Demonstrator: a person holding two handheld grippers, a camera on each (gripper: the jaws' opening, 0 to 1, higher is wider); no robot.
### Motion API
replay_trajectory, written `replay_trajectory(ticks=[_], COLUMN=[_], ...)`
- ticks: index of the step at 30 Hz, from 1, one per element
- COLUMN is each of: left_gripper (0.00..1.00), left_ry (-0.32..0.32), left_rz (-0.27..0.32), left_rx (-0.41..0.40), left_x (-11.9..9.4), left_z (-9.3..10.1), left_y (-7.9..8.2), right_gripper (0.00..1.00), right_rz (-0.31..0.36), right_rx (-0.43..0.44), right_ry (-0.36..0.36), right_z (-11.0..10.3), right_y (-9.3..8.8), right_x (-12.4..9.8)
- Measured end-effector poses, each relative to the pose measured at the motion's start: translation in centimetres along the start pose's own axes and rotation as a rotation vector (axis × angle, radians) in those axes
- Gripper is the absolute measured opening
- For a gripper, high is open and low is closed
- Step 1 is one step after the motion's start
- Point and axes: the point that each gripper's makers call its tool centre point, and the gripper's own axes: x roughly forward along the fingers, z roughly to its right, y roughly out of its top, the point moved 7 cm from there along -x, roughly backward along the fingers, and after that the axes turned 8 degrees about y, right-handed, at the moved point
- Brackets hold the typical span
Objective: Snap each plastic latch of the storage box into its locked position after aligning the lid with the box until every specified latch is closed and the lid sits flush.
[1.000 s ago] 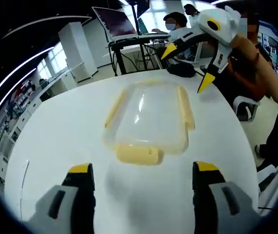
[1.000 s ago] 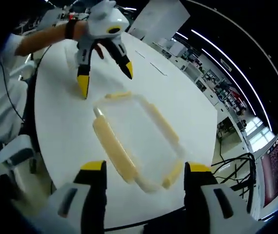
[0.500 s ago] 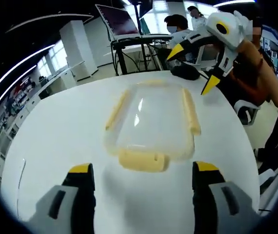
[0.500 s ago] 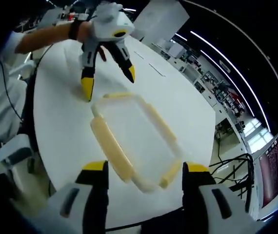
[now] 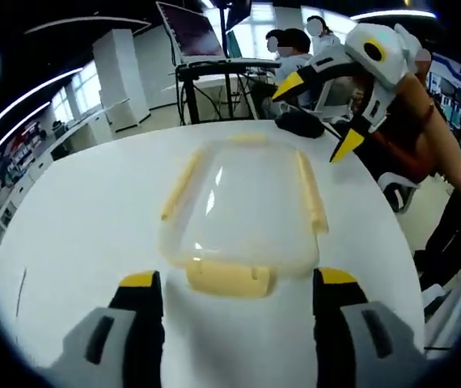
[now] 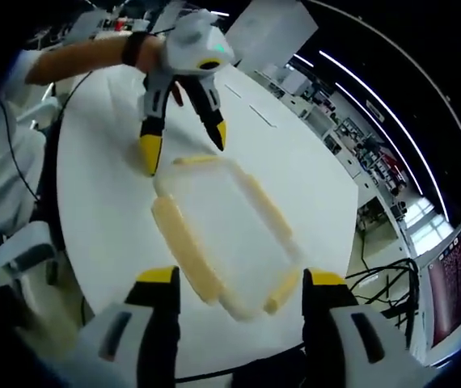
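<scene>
Two grippers are working over one storage box (image 5: pixel 238 206), and I'm looking down my left gripper (image 5: pixel 234 279) first: its yellow-tipped jaws are spreading wide and gripping nothing, and the box's near yellow latch (image 5: pixel 228 279) is lying on the white table (image 5: pixel 77 210) right between the tips. Just past that latch, the clear lid (image 5: pixel 243 194) is sitting on the box, and through it I'm seeing no contents. Long yellow latches are running along both sides (image 5: pixel 180 184) (image 5: pixel 311 192), with another at the far end (image 5: pixel 247 139). Beyond the far right corner, my right gripper (image 5: pixel 321 113) is hovering with its jaws apart, clear of the box.

Switching to the right gripper view, my right gripper (image 6: pixel 234 283) is showing the same open, unloaded jaws at the bottom. The storage box (image 6: pixel 222 230) is stretching away from them, one long latch (image 6: pixel 183 250) on its left edge. At the far end, my left gripper (image 6: pixel 183 139) is poised with its tips straddling the end latch (image 6: pixel 196 160); whether they're touching it, I can't tell. Farther off, people are sitting at a laptop (image 5: pixel 186 31) on a stand.
</scene>
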Motion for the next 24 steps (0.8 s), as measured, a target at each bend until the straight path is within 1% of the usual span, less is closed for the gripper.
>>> replay_trajectory(ticks=[1, 2, 4, 9, 16, 24], left_gripper=[0.74, 0.74, 0.74, 0.72, 0.75, 0.73], left_ry=[-0.02, -0.021, -0.022, -0.065, -0.088, -0.115], left_rz=[0.001, -0.004, -0.001, 0.008, 0.025, 0.036], left_rx=[-0.011, -0.026, -0.03, -0.038, -0.019, 0.003], left_x=[0.2, 0.3, 0.4, 0.7, 0.8, 1.0], left_z=[-0.1, -0.2, -0.2, -0.1, -0.2, -0.1], left_y=[0.0, -0.1, -0.1, -0.1, 0.1, 0.1], right_gripper=[0.59, 0.58, 0.58, 0.57, 0.57, 0.56], right_rz=[0.001, 0.001, -0.001, -0.002, 0.001, 0.008], right_rx=[0.0, 0.002, 0.002, 0.004, 0.013, 0.017], right_ry=[0.002, 0.001, -0.001, -0.006, -0.006, -0.014], right_z=[0.0, 0.0, 0.1, 0.1, 0.2, 0.3], right_y=[-0.1, -0.1, -0.2, -0.6, -1.1, -1.3], right_x=[0.0, 0.0, 0.0, 0.1, -0.2, -0.5])
